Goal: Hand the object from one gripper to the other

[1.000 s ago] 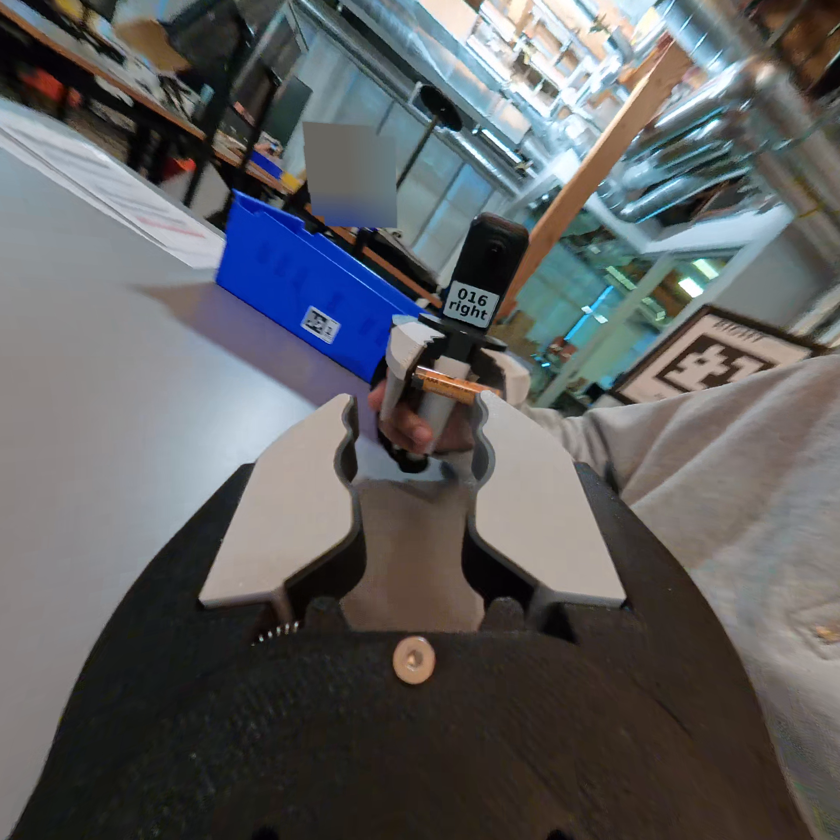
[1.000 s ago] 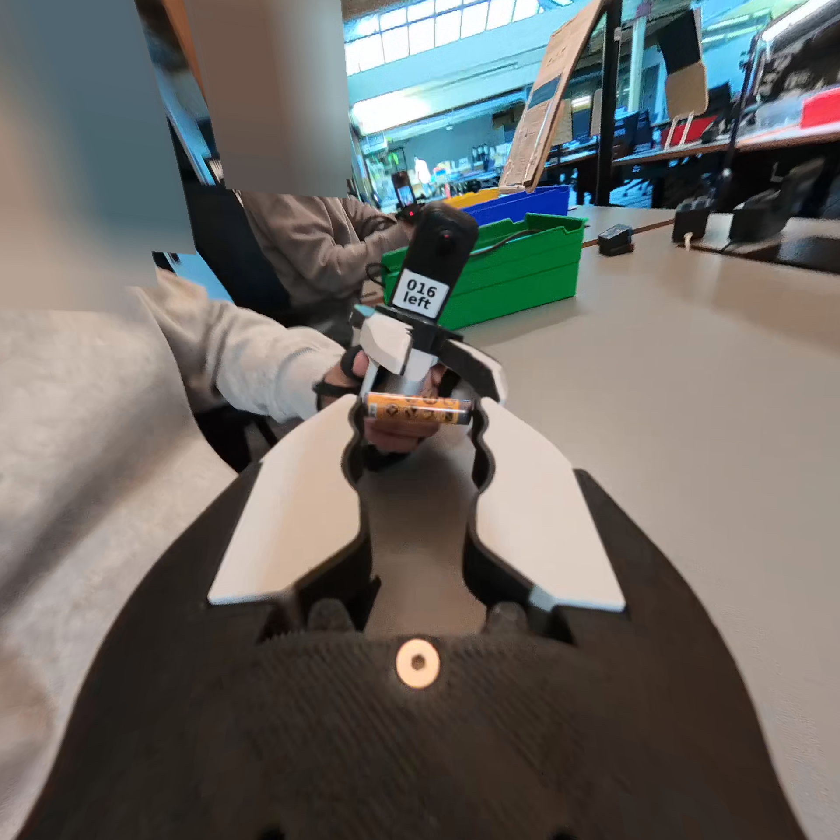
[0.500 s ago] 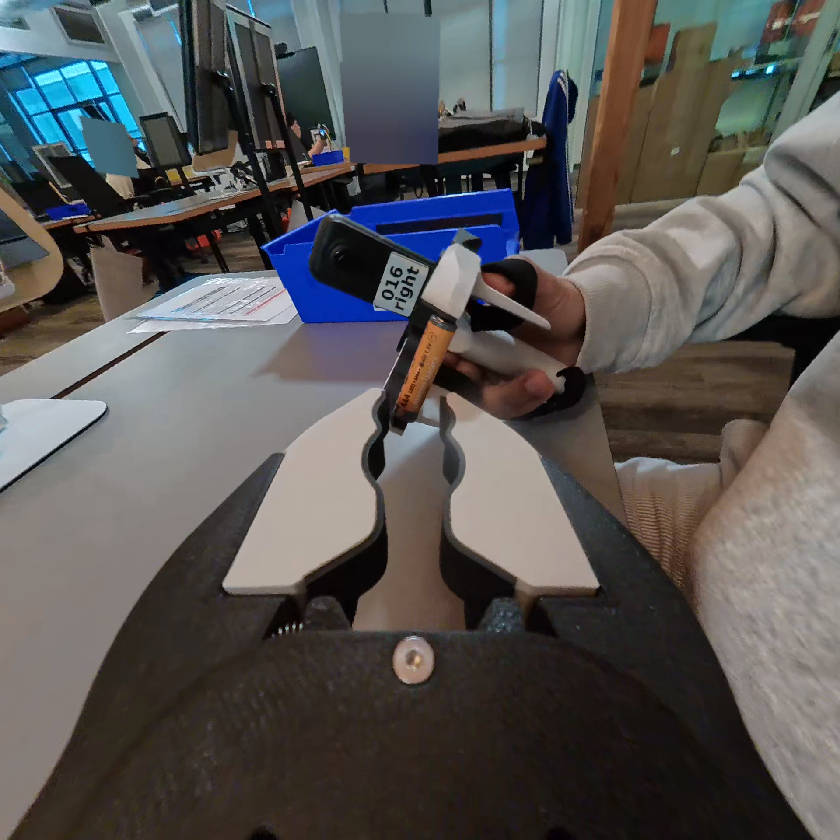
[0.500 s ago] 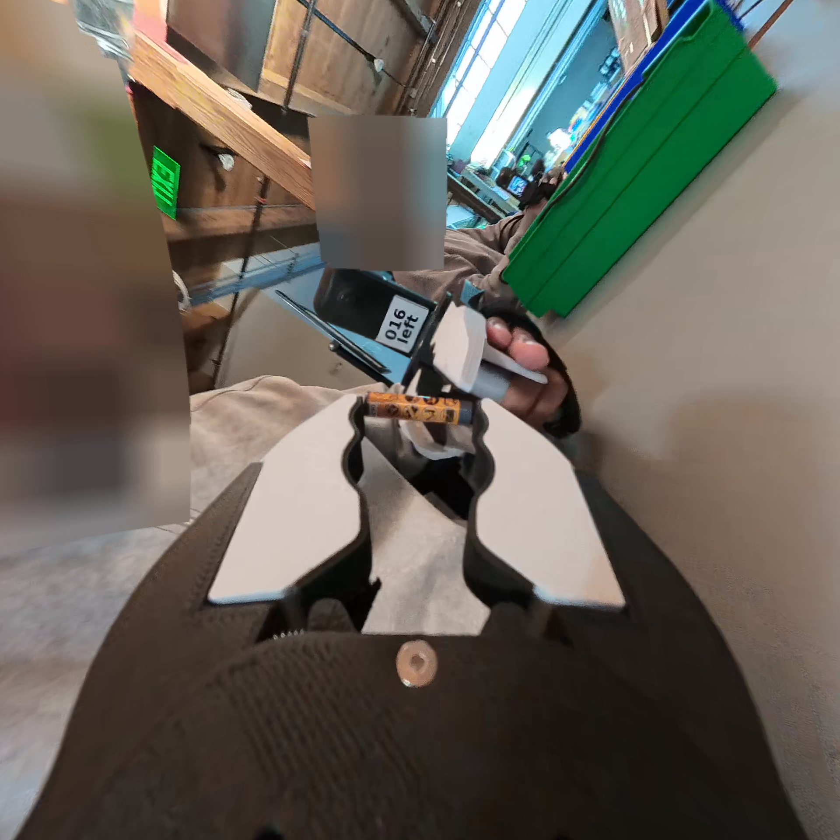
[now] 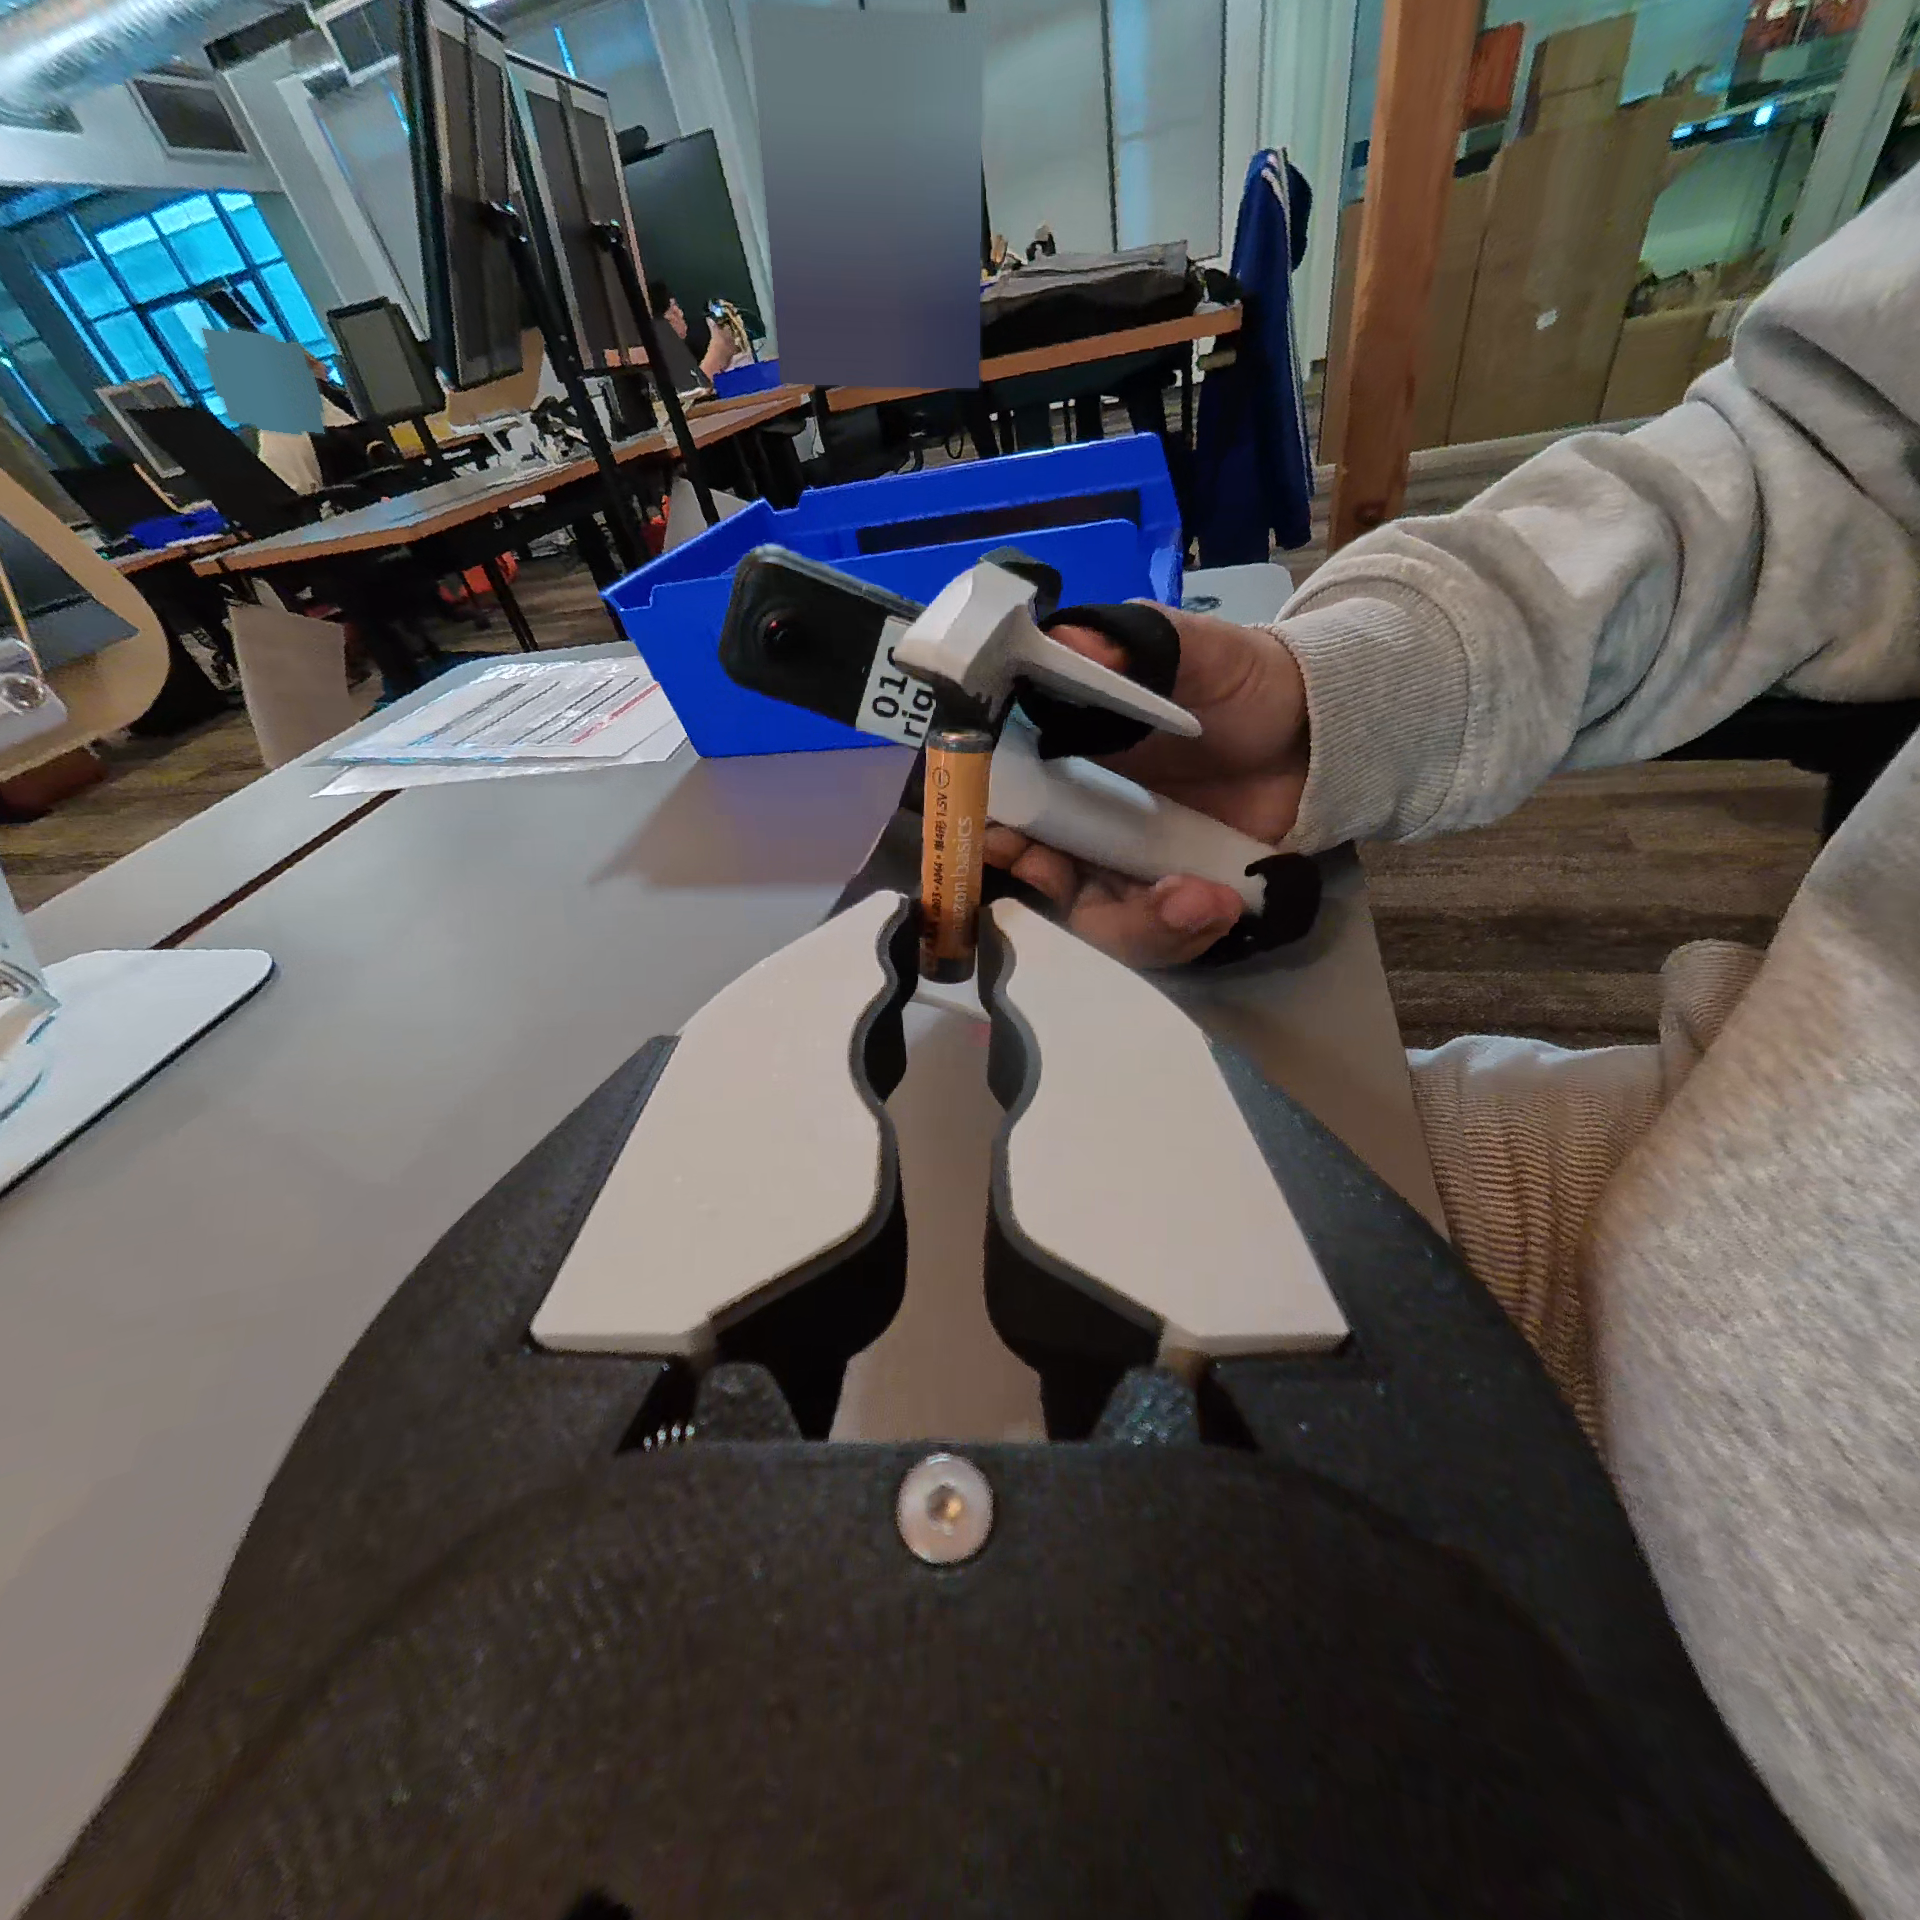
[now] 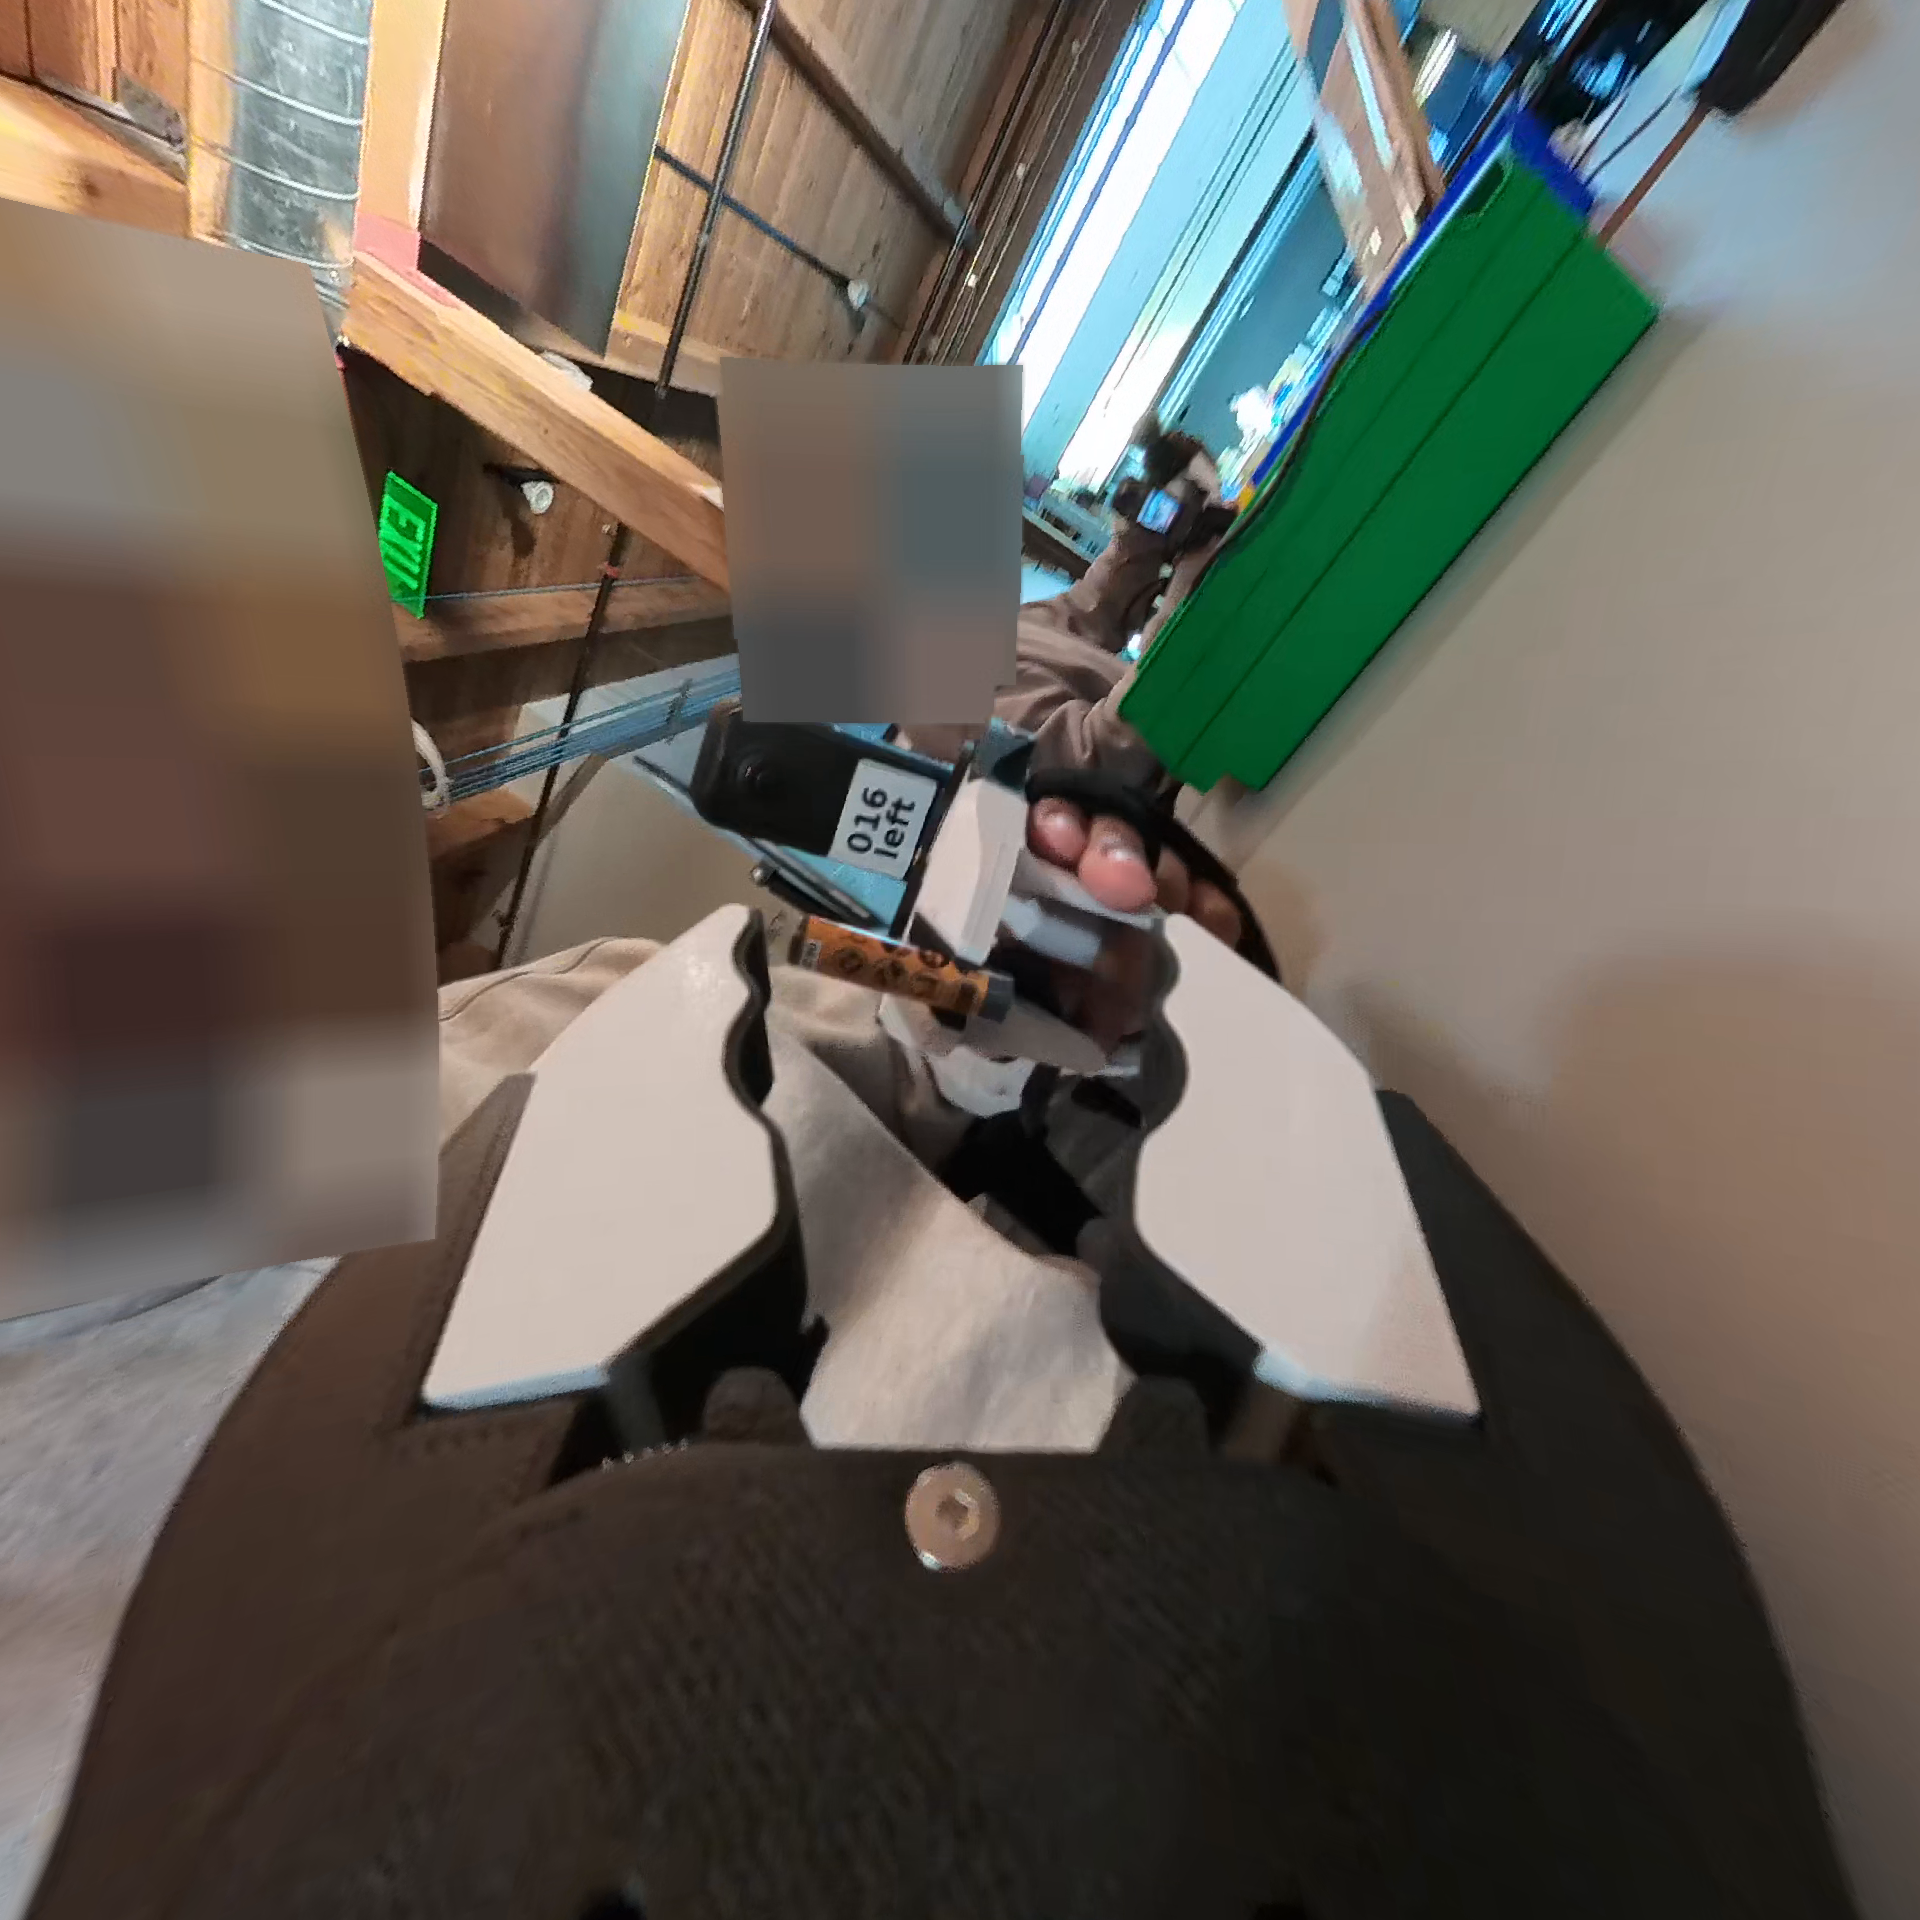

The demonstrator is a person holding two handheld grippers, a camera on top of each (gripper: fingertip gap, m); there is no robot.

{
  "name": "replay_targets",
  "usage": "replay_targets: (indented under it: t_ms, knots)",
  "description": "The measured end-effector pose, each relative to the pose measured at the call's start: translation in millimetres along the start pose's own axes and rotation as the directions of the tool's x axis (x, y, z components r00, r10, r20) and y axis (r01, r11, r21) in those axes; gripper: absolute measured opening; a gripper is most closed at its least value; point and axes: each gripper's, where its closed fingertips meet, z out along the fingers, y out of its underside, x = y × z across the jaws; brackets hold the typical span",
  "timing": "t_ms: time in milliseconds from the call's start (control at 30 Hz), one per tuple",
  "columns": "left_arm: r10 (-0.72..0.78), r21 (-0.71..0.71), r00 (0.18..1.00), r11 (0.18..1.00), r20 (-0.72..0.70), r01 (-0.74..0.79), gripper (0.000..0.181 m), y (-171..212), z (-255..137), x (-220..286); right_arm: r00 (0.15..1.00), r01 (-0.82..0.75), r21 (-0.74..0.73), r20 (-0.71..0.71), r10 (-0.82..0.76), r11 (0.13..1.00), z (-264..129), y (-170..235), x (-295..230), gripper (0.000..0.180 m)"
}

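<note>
At the centre of the left wrist view, the lower end of the battery (image 5: 950, 862) is pinched between the tips of the left hand-held gripper (image 5: 948, 935), with the battery standing upright. In the right wrist view, the right hand-held gripper (image 6: 961, 971) is spread wide, and the battery (image 6: 899, 964) is seen lying between its fingers without contact. A blue bin (image 5: 904, 582) rests on the grey surface (image 5: 416, 1018) behind, and a green bin (image 6: 1382, 499) appears at upper right.

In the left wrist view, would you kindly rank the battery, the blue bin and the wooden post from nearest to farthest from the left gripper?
1. Battery: upright between the left gripper fingertips.
2. Blue bin: on the table, straight ahead.
3. Wooden post: far back, to the right.
</note>
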Motion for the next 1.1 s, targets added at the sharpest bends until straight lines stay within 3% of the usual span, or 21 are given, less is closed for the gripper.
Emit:
replay_targets:
  t_ms: [33,200,400,733,833,1033,1100]
  knots:
    - [-0.026,0.005,1.0,1.0,-0.007,0.026,0.011,0,0,-1,0.999,0.036,0.023,-0.015,-0.035,0.999,-2,-5,0,0.071]
    - [-0.284,0.037,0.953,0.957,-0.102,0.289,0.011,0,0,-1,0.948,0.311,0.08,-0.104,-0.302,0.947,-14,-25,-7,0.057]
    - [-0.509,0.062,0.845,0.85,-0.164,0.523,0.011,2,-1,-9,0.821,0.55,-0.003,-0.18,-0.542,0.835,-11,-21,-9,0.047]
    - [-0.54,0.01,0.81,0.831,-0.228,0.557,0.011,5,4,4,0.66,0.705,-0.177,-0.193,-0.726,0.687,1,-3,-2,0.026]
    - [-0.543,-0.001,0.804,0.829,-0.241,0.56,0.01,5,5,6,0.66,0.702,-0.19,-0.186,-0.728,0.686,0,-2,-2,0.012]
    - [-0.527,0.012,0.815,0.838,-0.239,0.546,0.01,4,5,7,0.706,0.66,-0.184,-0.18,-0.685,0.728,1,-1,-4,0.011]
    - [-0.515,0.023,0.825,0.845,-0.231,0.534,0.018,3,5,6,0.715,0.65,-0.182,-0.183,-0.675,0.738,0,-2,-4,0.011]
